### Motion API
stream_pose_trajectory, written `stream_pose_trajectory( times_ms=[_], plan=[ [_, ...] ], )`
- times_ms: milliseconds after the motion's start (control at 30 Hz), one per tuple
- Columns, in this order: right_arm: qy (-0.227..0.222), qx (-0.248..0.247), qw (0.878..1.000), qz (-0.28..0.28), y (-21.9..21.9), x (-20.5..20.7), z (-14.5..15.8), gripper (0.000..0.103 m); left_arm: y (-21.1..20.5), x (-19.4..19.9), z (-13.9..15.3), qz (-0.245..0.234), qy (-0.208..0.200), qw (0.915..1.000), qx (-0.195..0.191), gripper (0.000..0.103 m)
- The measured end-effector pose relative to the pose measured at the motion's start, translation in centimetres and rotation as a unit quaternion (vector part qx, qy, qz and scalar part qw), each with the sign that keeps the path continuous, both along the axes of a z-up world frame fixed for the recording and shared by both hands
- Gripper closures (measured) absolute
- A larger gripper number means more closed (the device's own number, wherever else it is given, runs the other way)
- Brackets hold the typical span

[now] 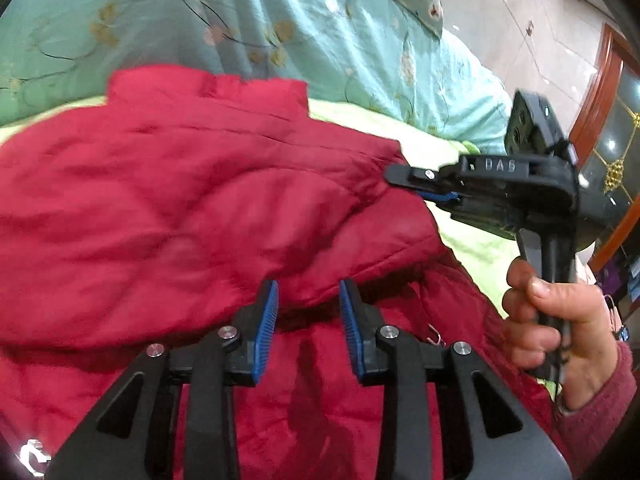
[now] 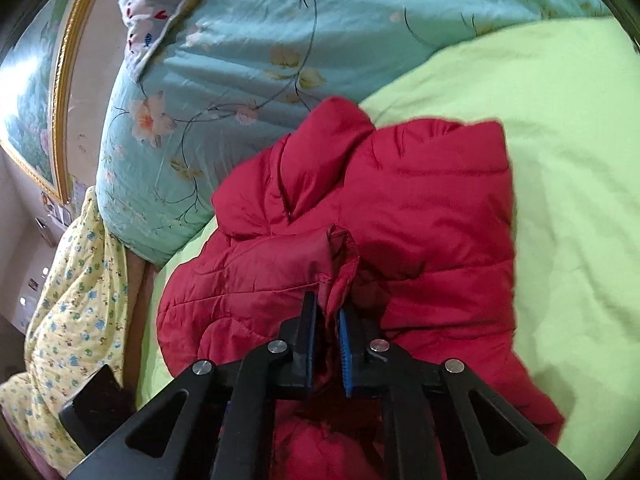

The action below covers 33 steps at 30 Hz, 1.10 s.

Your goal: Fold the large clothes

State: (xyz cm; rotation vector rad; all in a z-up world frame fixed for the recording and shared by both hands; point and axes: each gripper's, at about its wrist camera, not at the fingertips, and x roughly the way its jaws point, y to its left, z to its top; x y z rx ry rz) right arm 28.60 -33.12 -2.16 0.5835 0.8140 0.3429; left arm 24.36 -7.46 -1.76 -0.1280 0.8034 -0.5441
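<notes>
While the red padded jacket (image 2: 400, 216) lies crumpled on the light green sheet (image 2: 560, 160) of the bed, the right gripper (image 2: 326, 320) is clenched on a fold of its fabric. The left gripper (image 1: 308, 308) is released, its blue pads (image 1: 267, 312) apart over the jacket's edge. A turquoise flowered quilt (image 2: 240, 60) lies behind the jacket, and a yellow patterned cloth (image 2: 76, 300) beside the bed.

A floral teal quilt (image 2: 248, 52) lies bunched on a lime-green sheet (image 2: 560, 160)

left gripper (image 1: 308, 300) fingers (image 1: 267, 312) parted over a red jacket (image 1: 180, 200)
</notes>
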Motion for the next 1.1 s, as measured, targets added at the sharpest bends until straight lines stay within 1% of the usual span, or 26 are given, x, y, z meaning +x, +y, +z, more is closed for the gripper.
stream_pose_trajectory(
  times_ms=[133,200,267,300,367,433,500,567,600,633,667,733,767,833,867,967,1033,1100],
  plan=[
    [-0.013,-0.045,0.999,-0.013,-0.4,-0.2,0.8,0.095,3.4,0.4,2.0,0.036,-0.022,0.9991,0.009,0.074],
    [-0.011,-0.066,0.998,-0.018,-0.4,-0.1,0.5,0.095,5.5,1.4,2.8,0.063,-0.033,0.9973,0.019,0.074],
    [-0.006,-0.075,0.997,-0.020,-0.5,0.1,-0.2,0.095,7.3,2.5,3.0,0.090,-0.034,0.9950,0.026,0.074],
    [-0.003,-0.081,0.996,-0.022,-0.4,0.2,-0.5,0.095,8.4,3.3,2.9,0.105,-0.031,0.9936,0.026,0.074],
    [0.000,-0.092,0.995,-0.023,-0.2,0.4,-1.1,0.095,10.5,5.0,2.2,0.128,-0.013,0.9915,0.022,0.074],
    [0.002,-0.101,0.995,-0.025,0.1,0.5,-1.4,0.094,11.8,6.5,0.7,0.134,0.013,0.9908,0.016,0.074],
    [0.002,-0.110,0.994,-0.025,0.3,0.5,-1.6,0.093,12.3,7.6,-0.9,0.127,0.039,0.9912,0.006,0.074],
    [0.003,-0.123,0.992,-0.022,0.7,0.4,-1.4,0.084,12.3,8.0,-2.6,0.123,0.055,0.9909,0.005,0.074],
    [0.001,-0.132,0.991,-0.025,0.8,0.1,-0.9,0.081,12.2,8.0,-3.1,0.123,0.055,0.9908,0.008,0.074],
    [-0.003,-0.140,0.990,-0.030,0.9,-0.3,-0.4,0.080,12.0,7.8,-3.2,0.125,0.052,0.9907,0.011,0.074],
    [-0.014,-0.151,0.988,-0.037,1.1,-0.9,0.5,0.080,11.8,7.7,-3.3,0.127,0.049,0.9905,0.015,0.074],
    [-0.060,-0.177,0.981,-0.051,1.9,-2.6,3.2,0.078,11.4,7.7,-3.4,0.130,0.047,0.9902,0.021,0.074],
    [-0.078,-0.182,0.979,-0.049,2.4,-3.2,4.1,0.077,11.3,7.7,-3.3,0.130,0.046,0.9901,0.024,0.074],
    [-0.095,-0.187,0.977,-0.031,3.7,-3.6,5.2,0.065,11.1,7.6,-3.3,0.127,0.048,0.9903,0.030,0.074],
    [-0.096,-0.191,0.977,-0.011,4.9,-3.4,5.4,0.063,11.1,7.7,-3.3,0.127,0.048,0.9903,0.032,0.074],
    [-0.077,-0.210,0.974,0.022,7.1,-2.2,4.0,0.063,11.3,7.7,-3.2,0.126,0.047,0.9904,0.035,0.074],
    [-0.049,-0.224,0.973,0.034,8.2,-1.1,1.8,0.063,11.3,7.6,-3.2,0.124,0.044,0.9905,0.040,0.074],
    [-0.014,-0.237,0.971,0.035,8.7,-0.1,-0.4,0.064,11.3,7.6,-3.2,0.122,0.041,0.9909,0.040,0.074]
  ],
)
